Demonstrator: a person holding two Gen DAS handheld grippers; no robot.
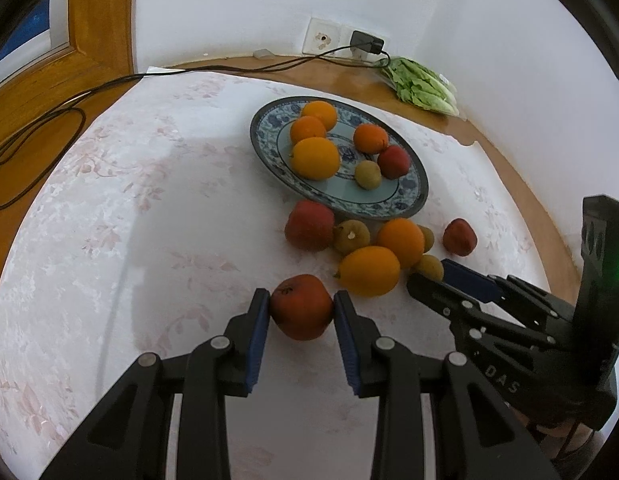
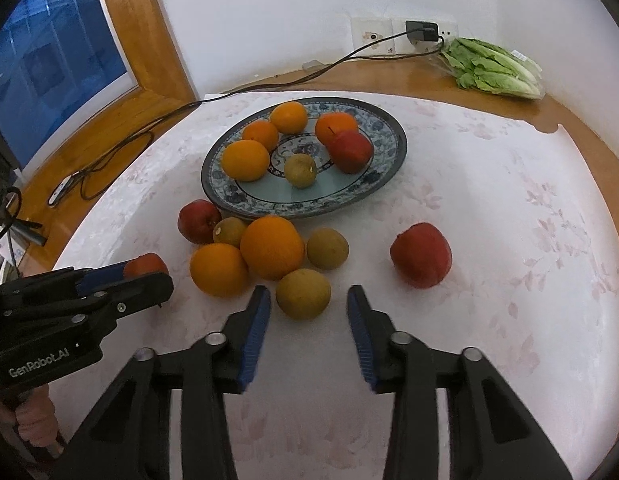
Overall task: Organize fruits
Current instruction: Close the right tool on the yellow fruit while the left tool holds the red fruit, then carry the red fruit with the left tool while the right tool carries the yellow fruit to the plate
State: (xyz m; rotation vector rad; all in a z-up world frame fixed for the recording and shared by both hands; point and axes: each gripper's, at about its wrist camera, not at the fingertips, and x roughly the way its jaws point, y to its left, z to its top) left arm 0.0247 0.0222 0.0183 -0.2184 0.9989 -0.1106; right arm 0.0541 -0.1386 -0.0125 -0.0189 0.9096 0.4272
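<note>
Both tools are built of matte black plastic linkages joined by round silver pivot pins. On the left gripper, each finger is faced with a ribbed blue pad. The right gripper is made the same way, with blue ribbed pads on its fingers. White lettering, "GenRobot.AI", is printed on the left tool's body, "DAS" is marked on the right tool's, and a green light is lit on its housing.

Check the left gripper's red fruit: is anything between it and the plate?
Yes. The left gripper is shut on the red fruit; a cluster of loose fruit lies on the cloth between it and the plate, nearest the yellow-orange fruit. The plate's left side looks reachable over bare cloth.
</note>
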